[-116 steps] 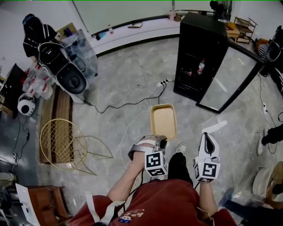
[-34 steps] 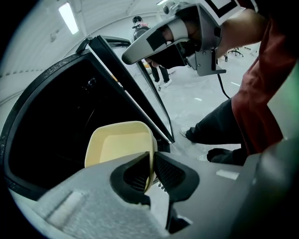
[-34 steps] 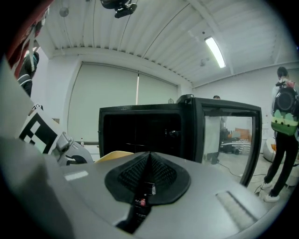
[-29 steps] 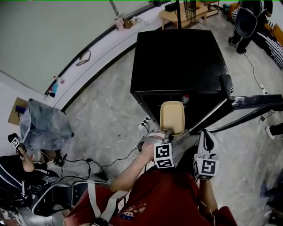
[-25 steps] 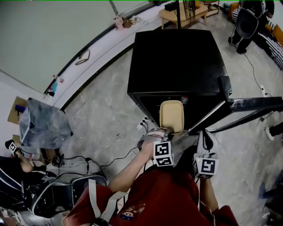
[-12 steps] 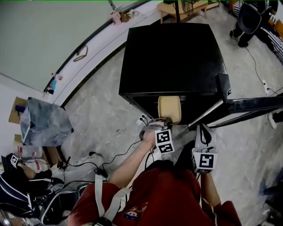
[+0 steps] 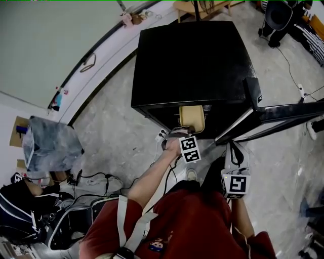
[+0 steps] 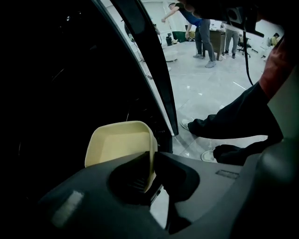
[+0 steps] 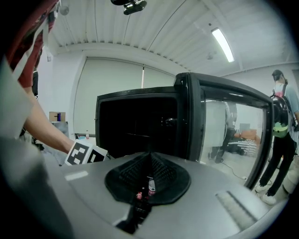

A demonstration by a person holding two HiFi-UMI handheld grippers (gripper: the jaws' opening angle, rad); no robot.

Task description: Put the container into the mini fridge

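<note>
Left gripper (image 8: 152,164) pinches the container (image 8: 117,145) by its near rim, jaws nearly together. The container sits in the fridge (image 7: 190,60) mouth (seemingly just past the threshold; it's dark inside). Right gripper (image 9: 149,163) hangs outside, jaws pressed together, empty.

Grey marbled floor (image 7: 116,131) all round. Pale wall (image 7: 45,35) at 10 o'clock, with a curved white ledge (image 7: 104,53) along its foot. Wooden table (image 7: 200,6) at 12 o'clock, black chair (image 7: 277,12) at 1. Grey wrapped bundle (image 7: 50,144) at 9, black cables (image 7: 101,178) on the floor at 8. Right gripper view: ribbed white ceiling (image 9: 140,28), tube light (image 9: 222,44) lit, large pale panel (image 9: 112,79) on far wall, blind or window unclear. Left gripper view: people standing (image 8: 205,32) far off on the glossy floor.
</note>
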